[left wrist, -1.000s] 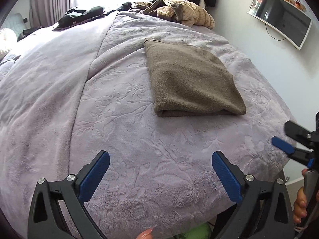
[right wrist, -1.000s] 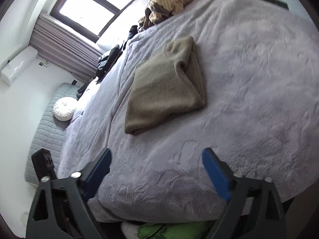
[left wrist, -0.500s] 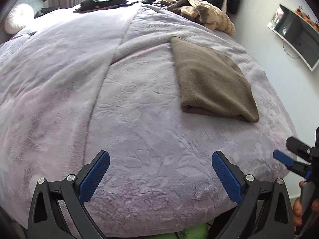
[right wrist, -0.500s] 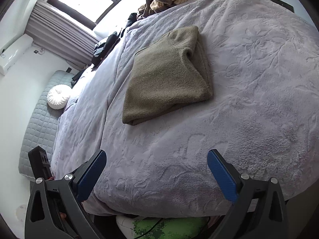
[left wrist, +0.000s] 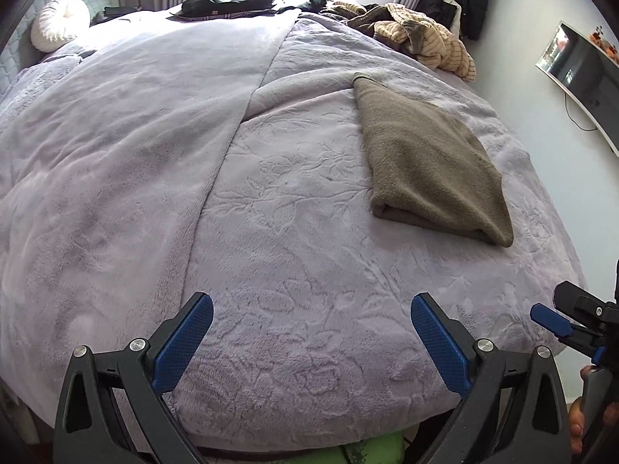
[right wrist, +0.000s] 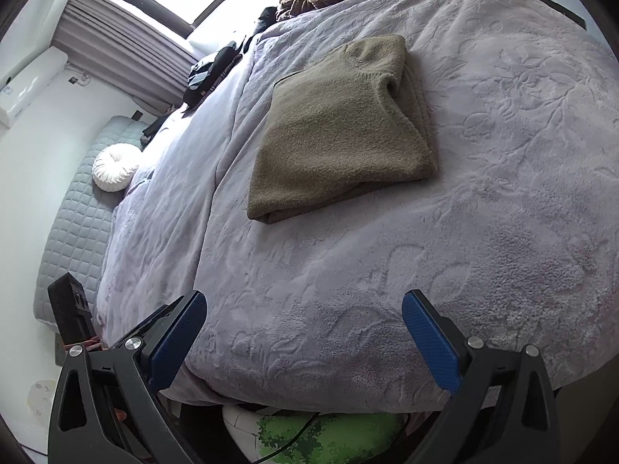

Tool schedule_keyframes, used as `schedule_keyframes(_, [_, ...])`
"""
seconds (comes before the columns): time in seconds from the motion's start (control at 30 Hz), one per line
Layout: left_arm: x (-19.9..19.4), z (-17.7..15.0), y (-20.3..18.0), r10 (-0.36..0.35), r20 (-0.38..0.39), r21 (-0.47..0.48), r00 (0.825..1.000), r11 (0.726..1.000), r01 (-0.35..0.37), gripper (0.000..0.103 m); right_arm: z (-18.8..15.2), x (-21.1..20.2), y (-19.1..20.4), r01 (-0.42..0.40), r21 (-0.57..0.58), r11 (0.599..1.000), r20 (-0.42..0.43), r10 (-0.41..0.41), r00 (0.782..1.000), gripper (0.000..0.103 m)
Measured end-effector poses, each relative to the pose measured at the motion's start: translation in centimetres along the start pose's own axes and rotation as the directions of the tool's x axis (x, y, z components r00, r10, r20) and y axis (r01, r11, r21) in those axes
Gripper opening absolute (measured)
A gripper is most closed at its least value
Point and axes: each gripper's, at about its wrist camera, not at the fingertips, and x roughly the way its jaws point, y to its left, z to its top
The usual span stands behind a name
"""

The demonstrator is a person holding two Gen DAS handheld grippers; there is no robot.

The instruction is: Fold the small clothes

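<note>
A folded olive-brown sweater lies flat on the lilac bed cover, right of centre; it also shows in the right wrist view with its neckline at the far end. My left gripper is open and empty above the near edge of the bed, well short of the sweater. My right gripper is open and empty, also at the near edge; its blue fingertips show at the right border of the left wrist view.
A heap of striped and brown clothes lies at the far right corner of the bed. Dark garments lie by the window. A round white cushion sits at the headboard. A wall-mounted TV is on the right.
Both grippers have pulled back and swung left, so the sweater sits farther right and farther off in the left wrist view. Both stay open. The sweater has not moved.
</note>
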Motion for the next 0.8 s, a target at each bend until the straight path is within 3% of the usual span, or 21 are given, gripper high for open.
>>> schedule_keyframes(0.53, [0.2, -1.3, -1.5, 0.061, -0.017, 0.055, 0.998, 0.997, -0.059, 0.102, -1.5, -1.1, -1.6, -0.058, 0.041, 0.998, 0.015, 0.057, 0.998, 0.101])
schedule_keyframes(0.8, [0.4, -0.3, -2.5, 0.033, -0.022, 0.1, 0.999, 0.995, -0.03, 0.102, -0.7, -2.6, -3.0, -0.046, 0.054, 0.997, 0.045, 0.044, 0.998, 0.101])
